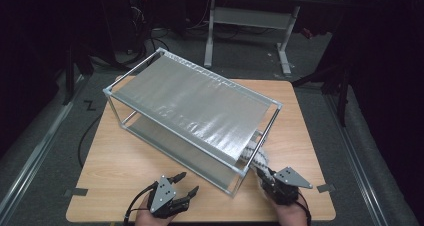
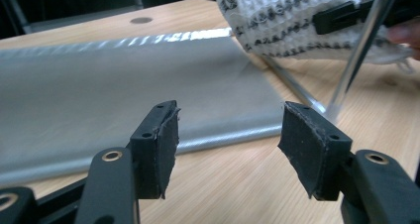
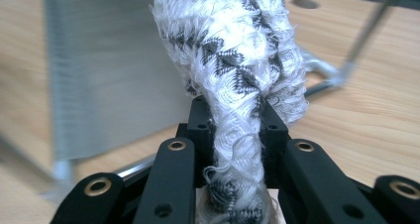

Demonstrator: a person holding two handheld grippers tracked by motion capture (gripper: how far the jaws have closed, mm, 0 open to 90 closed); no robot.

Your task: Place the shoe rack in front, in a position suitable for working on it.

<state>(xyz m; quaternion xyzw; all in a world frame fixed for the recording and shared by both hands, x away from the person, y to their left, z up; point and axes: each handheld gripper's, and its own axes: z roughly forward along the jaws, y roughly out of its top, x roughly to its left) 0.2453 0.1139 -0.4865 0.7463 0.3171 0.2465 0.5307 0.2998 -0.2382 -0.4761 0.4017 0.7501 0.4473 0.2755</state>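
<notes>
Gripping a bunched black-and-white cloth (image 3: 233, 60) at lower right of the high view, right gripper (image 1: 270, 180) jaws pinching it beside the rack (image 1: 192, 103) corner | left gripper (image 1: 186, 183) lower centre, jaws spread, nothing between | rack on worktop (image 1: 120, 166).

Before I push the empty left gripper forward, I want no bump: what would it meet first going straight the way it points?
Probably the lower grey shelf of the metal rack: it lies straight ahead of the open left gripper, past bare table. The towel sits farther right; depth is uncertain.
</notes>
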